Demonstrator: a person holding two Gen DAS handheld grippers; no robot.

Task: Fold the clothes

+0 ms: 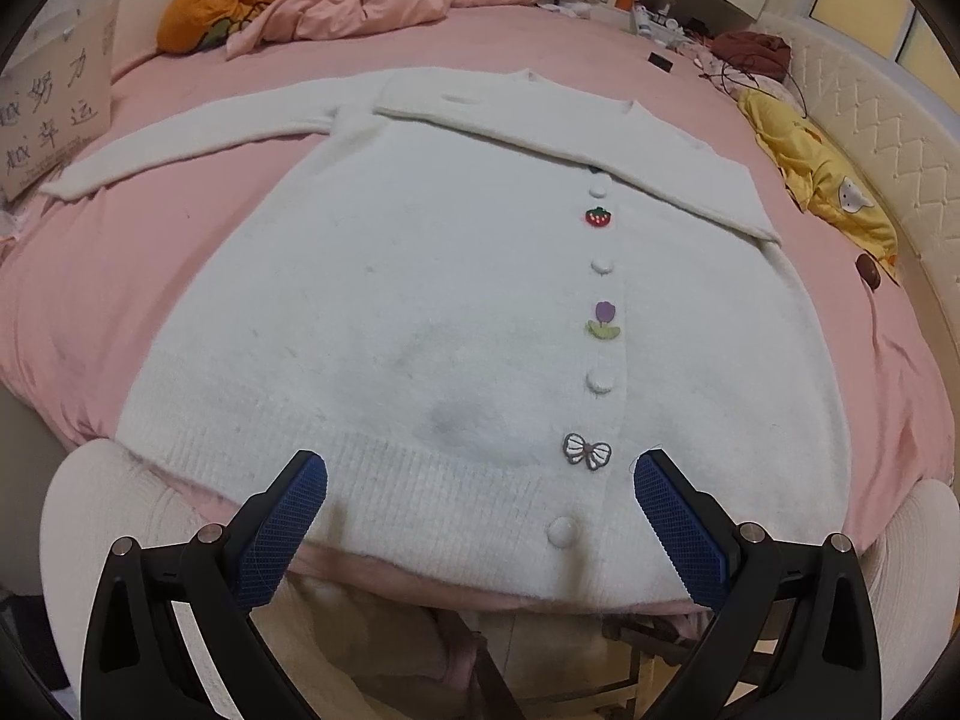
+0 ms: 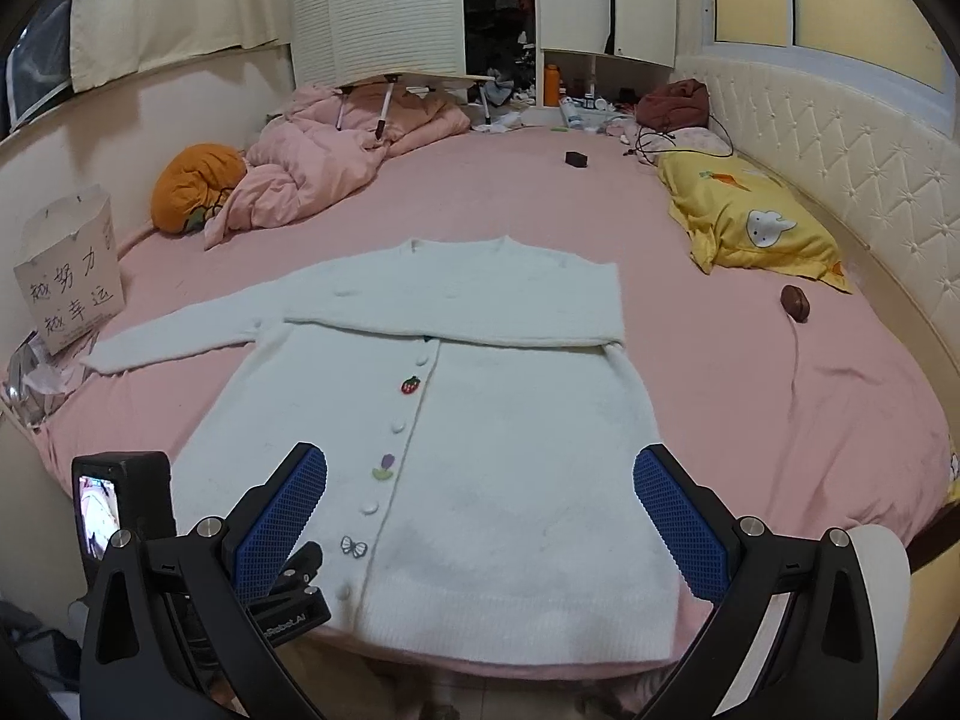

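A pale cardboard-coloured paper bag (image 2: 71, 267) standing at the left edge of the pink bed (image 2: 492, 192) carries large handwritten Chinese characters in two rows: 越努力 above 越幸运. Smaller print beneath them is too fine to read. On the black clamp mount (image 2: 288, 606) at lower left, white lettering reads partly as "RobotAI"; its start is hidden.

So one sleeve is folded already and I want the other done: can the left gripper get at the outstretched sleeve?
Probably yes. The left gripper is open and holds nothing, and the outstretched sleeve lies flat and uncovered on the bed.
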